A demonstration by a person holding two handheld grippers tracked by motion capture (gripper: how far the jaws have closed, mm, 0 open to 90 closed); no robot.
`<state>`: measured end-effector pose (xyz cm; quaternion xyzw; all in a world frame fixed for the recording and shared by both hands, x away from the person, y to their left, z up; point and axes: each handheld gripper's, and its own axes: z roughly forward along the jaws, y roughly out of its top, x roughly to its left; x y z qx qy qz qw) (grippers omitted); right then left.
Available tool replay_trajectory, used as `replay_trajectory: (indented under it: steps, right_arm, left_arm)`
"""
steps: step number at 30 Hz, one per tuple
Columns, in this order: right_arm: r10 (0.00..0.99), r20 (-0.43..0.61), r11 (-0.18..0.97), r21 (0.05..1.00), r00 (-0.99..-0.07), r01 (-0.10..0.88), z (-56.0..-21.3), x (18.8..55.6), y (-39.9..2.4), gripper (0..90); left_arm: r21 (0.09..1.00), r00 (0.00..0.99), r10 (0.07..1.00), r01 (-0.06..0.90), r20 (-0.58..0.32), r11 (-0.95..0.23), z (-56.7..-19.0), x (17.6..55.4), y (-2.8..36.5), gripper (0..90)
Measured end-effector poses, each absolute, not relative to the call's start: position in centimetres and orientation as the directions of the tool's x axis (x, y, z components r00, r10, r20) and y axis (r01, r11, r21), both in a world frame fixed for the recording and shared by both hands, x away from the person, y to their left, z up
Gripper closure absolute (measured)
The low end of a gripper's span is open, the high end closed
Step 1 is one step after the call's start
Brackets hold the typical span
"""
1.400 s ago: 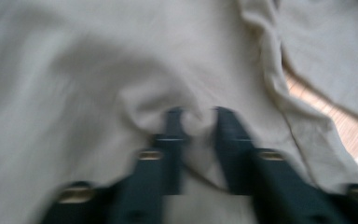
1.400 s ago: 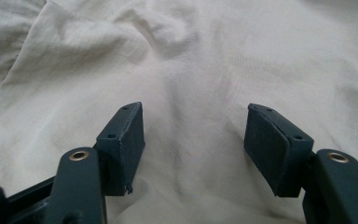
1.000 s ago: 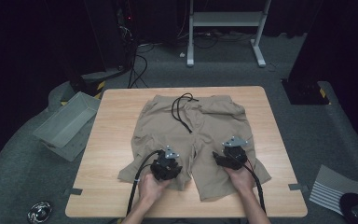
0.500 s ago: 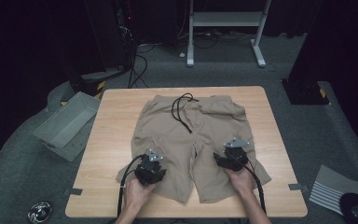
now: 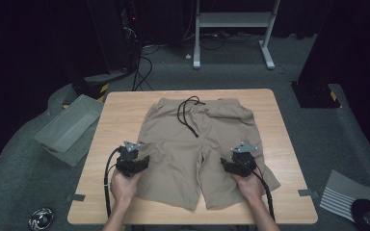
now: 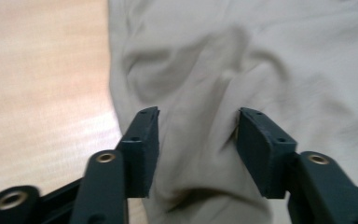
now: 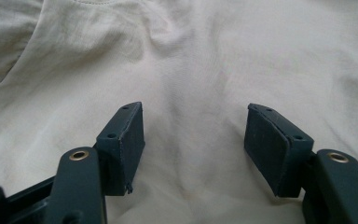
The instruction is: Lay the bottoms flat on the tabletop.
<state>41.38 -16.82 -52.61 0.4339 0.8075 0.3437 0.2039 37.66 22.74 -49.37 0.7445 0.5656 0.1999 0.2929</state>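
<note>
Khaki shorts (image 5: pixel 200 149) lie flat on the wood table (image 5: pixel 279 120), waistband at the far edge, black drawstring (image 5: pixel 189 114) looped on top near the waist, both legs toward the person.

Left gripper (image 5: pixel 134 162) sits at the outer edge of the left leg, held by the left hand (image 5: pixel 124 185), cable trailing back off the near table edge. Left gripper view: jaws wide apart, nothing pinched; cloth (image 6: pixel 223 70) spreads ahead and between them with a rumpled fold (image 6: pixel 168 74) just ahead, bare table (image 6: pixel 42 74) off to its left. Jaw tips are low over the fabric; touching or not, can't tell.

Right gripper (image 5: pixel 238 165) is over the right leg, near its outer side, in the right hand (image 5: pixel 249 185). Right gripper view: jaws wide apart, empty, cloth (image 7: pixel 191 70) under and ahead, soft creases running forward between the jaws.

Beyond the left gripper, off the table: grey bin (image 5: pixel 70 127) on the floor. Far side: white stand (image 5: pixel 233 29).
</note>
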Motion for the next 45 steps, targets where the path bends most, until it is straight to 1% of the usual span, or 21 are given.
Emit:
replay_trajectory:
  steps: [2, 4, 7, 11, 12, 18, 20, 22, 23, 24, 26, 27, 30, 31, 32, 33, 34, 35, 38, 41, 45]
  right_arm:
    - [0.842, -0.028, 0.384, 0.731, -0.538, 0.564, -52.6, 41.4, -16.8, 37.8]
    - [0.842, -0.030, 0.386, 0.731, -0.539, 0.562, -52.6, 41.4, -16.8, 37.9]
    - [0.842, -0.028, 0.385, 0.731, -0.538, 0.564, -52.6, 41.4, -16.8, 37.8]
    - [0.842, -0.028, 0.385, 0.731, -0.539, 0.564, -52.6, 41.4, -16.8, 37.8]
    - [0.842, -0.029, 0.385, 0.731, -0.539, 0.563, -52.6, 41.4, -16.8, 37.8]
    - [0.842, -0.026, 0.384, 0.731, -0.538, 0.564, -52.6, 41.4, -16.8, 37.8]
    - [0.842, -0.027, 0.384, 0.731, -0.539, 0.564, -52.6, 41.4, -16.8, 37.8]
    - [0.842, -0.022, 0.382, 0.730, -0.539, 0.567, -52.6, 41.4, -16.8, 38.0]
    - [0.838, -0.022, 0.386, 0.730, -0.545, 0.564, -52.6, 41.2, -17.0, 38.1]
    - [0.835, -0.021, 0.389, 0.731, -0.550, 0.561, -52.6, 41.0, -17.1, 38.1]
    - [0.833, -0.021, 0.391, 0.730, -0.553, 0.560, -52.6, 40.8, -17.3, 38.0]
    - [0.826, -0.022, 0.399, 0.730, -0.564, 0.556, -52.6, 40.0, -17.7, 38.0]
    - [0.812, -0.018, 0.409, 0.730, -0.583, 0.548, -52.6, 39.0, -18.2, 38.0]
    - [0.799, -0.017, 0.428, 0.719, -0.602, 0.548, -52.4, 38.3, -18.6, 38.3]
    - [0.793, -0.017, 0.438, 0.711, -0.609, 0.550, -52.3, 38.1, -18.7, 39.1]
    - [0.789, -0.016, 0.446, 0.703, -0.614, 0.554, -52.2, 38.1, -18.8, 40.3]
    - [0.789, -0.016, 0.446, 0.703, -0.614, 0.554, -52.2, 38.1, -18.8, 40.3]
    - [0.797, -0.014, 0.430, 0.715, -0.604, 0.551, -51.8, 38.4, -19.1, 43.1]
    - [0.830, -0.020, 0.390, 0.736, -0.558, 0.553, -51.1, 39.9, -19.7, 47.4]
    - [0.846, -0.041, 0.395, 0.719, -0.532, 0.572, -51.1, 41.6, -20.0, 54.1]
    - [0.837, -0.029, 0.411, 0.693, -0.547, 0.592, -51.8, 42.4, -20.1, 65.3]
  left_arm:
    - [0.644, 0.299, 0.954, 0.736, -0.033, -0.208, -49.8, 37.4, 22.7, 60.6]
    - [0.612, 0.331, 0.944, 0.747, -0.002, -0.261, -50.8, 36.6, 22.4, 64.0]
    - [0.613, 0.344, 0.939, 0.744, -0.011, -0.265, -51.0, 35.4, 22.7, 65.8]
    - [0.648, 0.291, 0.957, 0.733, -0.024, -0.207, -50.0, 35.7, 23.9, 56.9]
    - [0.668, 0.254, 0.967, 0.726, -0.036, -0.165, -49.6, 36.3, 24.6, 49.3]
    - [0.653, 0.198, 0.979, 0.747, -0.047, -0.120, -49.7, 39.2, 25.5, 46.0]
    - [0.644, 0.193, 0.980, 0.756, -0.045, -0.119, -50.0, 39.6, 25.6, 48.6]
    - [0.606, 0.213, 0.977, 0.776, 0.006, -0.174, -50.9, 39.9, 25.5, 59.2]
    - [0.601, 0.232, 0.972, 0.773, 0.027, -0.201, -50.9, 39.5, 25.4, 70.6]
    - [0.591, 0.244, 0.967, 0.771, 0.070, -0.237, -50.8, 39.2, 25.2, 76.9]
    - [0.577, 0.263, 0.959, 0.768, 0.110, -0.277, -50.7, 38.9, 25.1, 86.1]
    - [0.541, 0.286, 0.943, 0.773, 0.168, -0.331, -50.6, 38.4, 24.9, 87.5]
    - [0.512, 0.292, 0.939, 0.787, 0.181, -0.343, -50.3, 38.1, 25.1, 87.8]
    - [0.522, 0.289, 0.942, 0.785, 0.170, -0.335, -50.2, 38.0, 25.1, 85.7]
    - [0.576, 0.288, 0.951, 0.761, 0.111, -0.298, -49.7, 38.0, 24.8, 80.5]
    - [0.611, 0.296, 0.953, 0.743, 0.064, -0.272, -49.3, 38.2, 24.6, 72.3]
    - [0.611, 0.296, 0.953, 0.743, 0.064, -0.272, -49.3, 38.2, 24.6, 65.1]
    - [0.669, 0.329, 0.944, 0.700, 0.009, -0.250, -48.5, 38.9, 23.5, 58.7]
    - [0.710, 0.373, 0.928, 0.659, -0.021, -0.249, -47.9, 40.0, 21.8, 46.3]
    - [0.710, 0.418, 0.909, 0.643, -0.010, -0.288, -48.3, 42.3, 19.0, 43.6]
    - [0.684, 0.424, 0.906, 0.662, -0.002, -0.308, -49.5, 43.5, 17.8, 43.4]
